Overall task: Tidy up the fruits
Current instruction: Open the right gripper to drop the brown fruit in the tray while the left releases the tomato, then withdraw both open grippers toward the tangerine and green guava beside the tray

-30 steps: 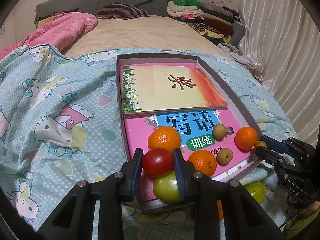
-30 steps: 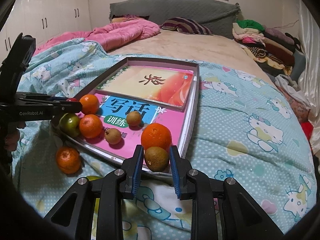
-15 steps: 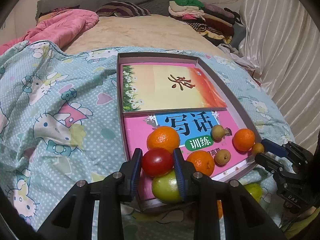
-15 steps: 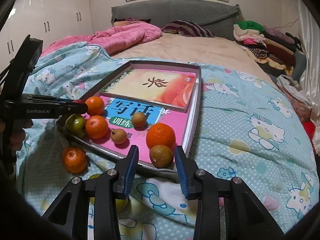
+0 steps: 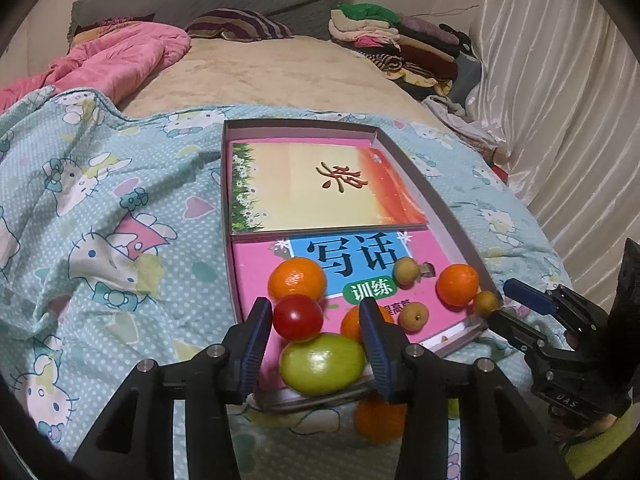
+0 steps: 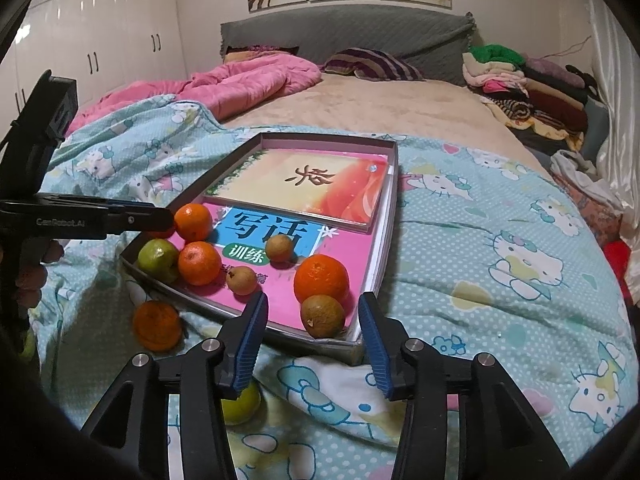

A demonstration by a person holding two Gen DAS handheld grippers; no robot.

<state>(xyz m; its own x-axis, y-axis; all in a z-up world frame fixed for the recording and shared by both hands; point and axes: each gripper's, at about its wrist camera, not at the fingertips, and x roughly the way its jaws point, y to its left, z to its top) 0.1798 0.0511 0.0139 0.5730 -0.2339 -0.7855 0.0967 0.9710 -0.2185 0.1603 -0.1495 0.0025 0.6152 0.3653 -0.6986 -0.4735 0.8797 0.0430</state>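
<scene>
On the left, the left gripper (image 5: 312,340) has just been opening: its blue ribbed pads now stand apart from the glossy red tomato (image 5: 298,317), which sits free between them in the near left corner of the shallow cardboard tray (image 5: 448,216), resting against a smooth green fruit (image 5: 322,364) and a dimpled orange (image 5: 297,279). Farther right, the right gripper (image 6: 312,340) has likewise been opening, its jaws spread clear of a small, round, rough brown fruit (image 6: 323,316) set down in the tray's near right corner, touching another orange (image 6: 321,279). Both fruits lie directly ahead of their claws, so backing straight out looks safe. An orange (image 6: 157,325) and a green fruit (image 6: 240,402) lie on the soft quilt (image 6: 480,260) near the tray, nearest the left hand.
</scene>
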